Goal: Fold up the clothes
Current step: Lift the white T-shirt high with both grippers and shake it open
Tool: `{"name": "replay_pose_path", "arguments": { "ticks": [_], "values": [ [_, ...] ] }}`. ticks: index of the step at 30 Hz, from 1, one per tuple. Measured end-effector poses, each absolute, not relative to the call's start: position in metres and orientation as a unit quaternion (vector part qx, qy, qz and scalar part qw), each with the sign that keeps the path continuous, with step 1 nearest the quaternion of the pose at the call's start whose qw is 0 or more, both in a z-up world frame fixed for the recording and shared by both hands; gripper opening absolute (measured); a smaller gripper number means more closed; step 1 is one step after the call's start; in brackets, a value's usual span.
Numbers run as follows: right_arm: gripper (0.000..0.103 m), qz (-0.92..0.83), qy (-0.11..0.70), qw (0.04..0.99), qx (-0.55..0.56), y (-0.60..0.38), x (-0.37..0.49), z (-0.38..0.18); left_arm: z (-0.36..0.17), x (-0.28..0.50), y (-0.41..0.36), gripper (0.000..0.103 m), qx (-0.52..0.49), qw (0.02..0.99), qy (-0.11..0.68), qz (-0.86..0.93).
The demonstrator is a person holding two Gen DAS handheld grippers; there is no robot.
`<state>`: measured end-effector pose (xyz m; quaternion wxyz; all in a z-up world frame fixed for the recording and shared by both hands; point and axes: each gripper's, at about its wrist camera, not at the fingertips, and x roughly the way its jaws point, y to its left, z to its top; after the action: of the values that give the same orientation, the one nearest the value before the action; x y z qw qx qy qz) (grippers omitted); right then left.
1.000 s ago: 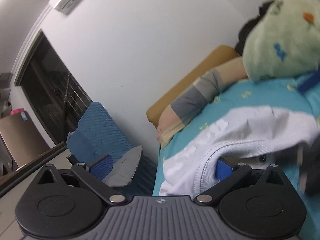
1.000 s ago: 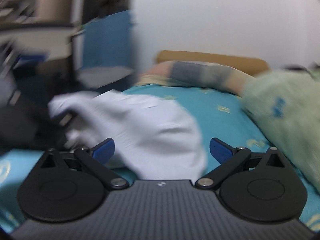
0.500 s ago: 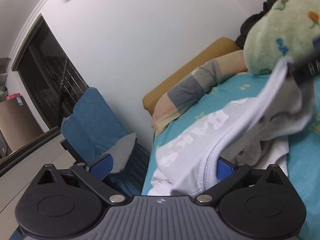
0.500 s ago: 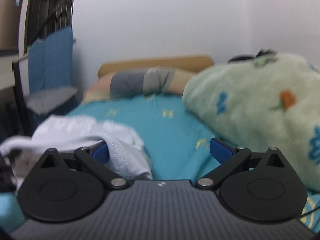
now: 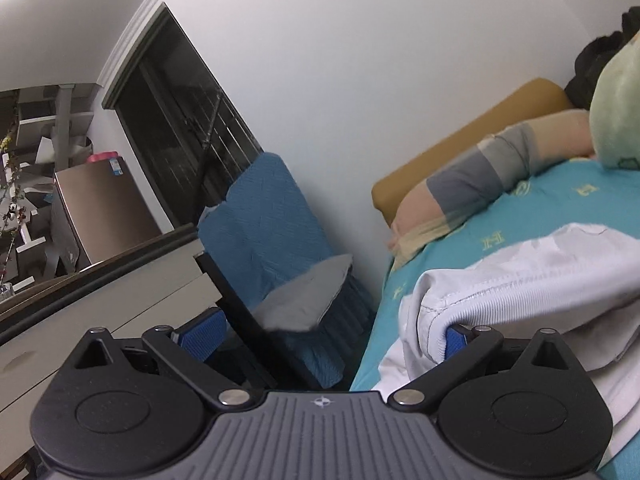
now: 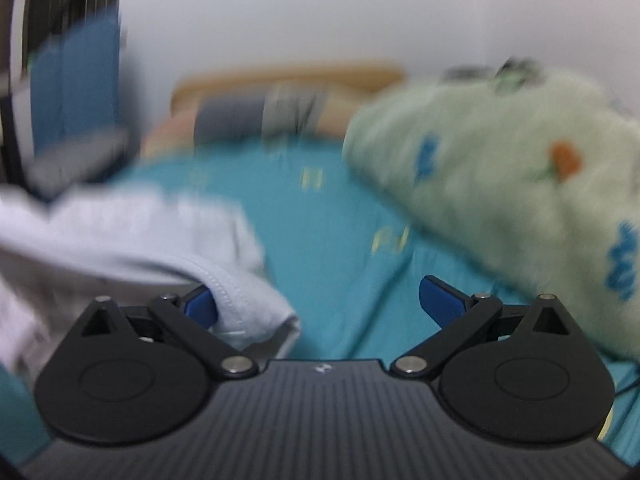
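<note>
1. Right now the step in hand looks like an early fold: the white cotton garment with a ribbed, stitched hem (image 5: 532, 280) lies bunched on the bed, on the teal printed bedsheet (image 5: 560, 208), not yet squared into a neat shape.
2. Left hand-held gripper (image 5: 324, 330): its jaws stand wide apart, the right fingertip tucked under the garment's hem, gripping nothing.
3. Right hand-held gripper (image 6: 320, 304): jaws likewise apart, the left fingertip against a rolled edge of the garment; this view is motion-blurred.
4. Next, I judge, each gripper needs to close on an edge, then carry it over flat; loose cloth may slip or bunch.
5. Around it: a pale green fleece blanket with blue and orange prints (image 6: 500, 168), a grey-and-peach striped pillow (image 5: 480, 180), a tan headboard (image 5: 460, 148), a blue quilted chair (image 5: 264, 216), a dark window (image 5: 180, 120).
</note>
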<state>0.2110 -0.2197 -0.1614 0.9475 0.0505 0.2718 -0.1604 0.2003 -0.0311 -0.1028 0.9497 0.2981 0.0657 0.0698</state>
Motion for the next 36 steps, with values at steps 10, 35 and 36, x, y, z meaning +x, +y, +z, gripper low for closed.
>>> {"name": "replay_pose_path", "arguments": {
  "ticks": [10,35,36],
  "values": [
    [0.103,-0.205,0.144,0.966,0.065,-0.225,0.183,-0.131,-0.119,0.202,-0.039,0.103,0.297,0.947,0.125,-0.009],
    [0.103,-0.18,0.094,0.979,0.035,-0.231,0.128,0.004,0.078,0.122,0.029,0.103,0.052,0.99,0.043,0.124],
    [0.103,-0.177,0.075,0.981,0.024,-0.227,0.117,0.026,0.1,0.11,0.034,0.103,0.046,0.991,0.027,0.125]
  ]
}}
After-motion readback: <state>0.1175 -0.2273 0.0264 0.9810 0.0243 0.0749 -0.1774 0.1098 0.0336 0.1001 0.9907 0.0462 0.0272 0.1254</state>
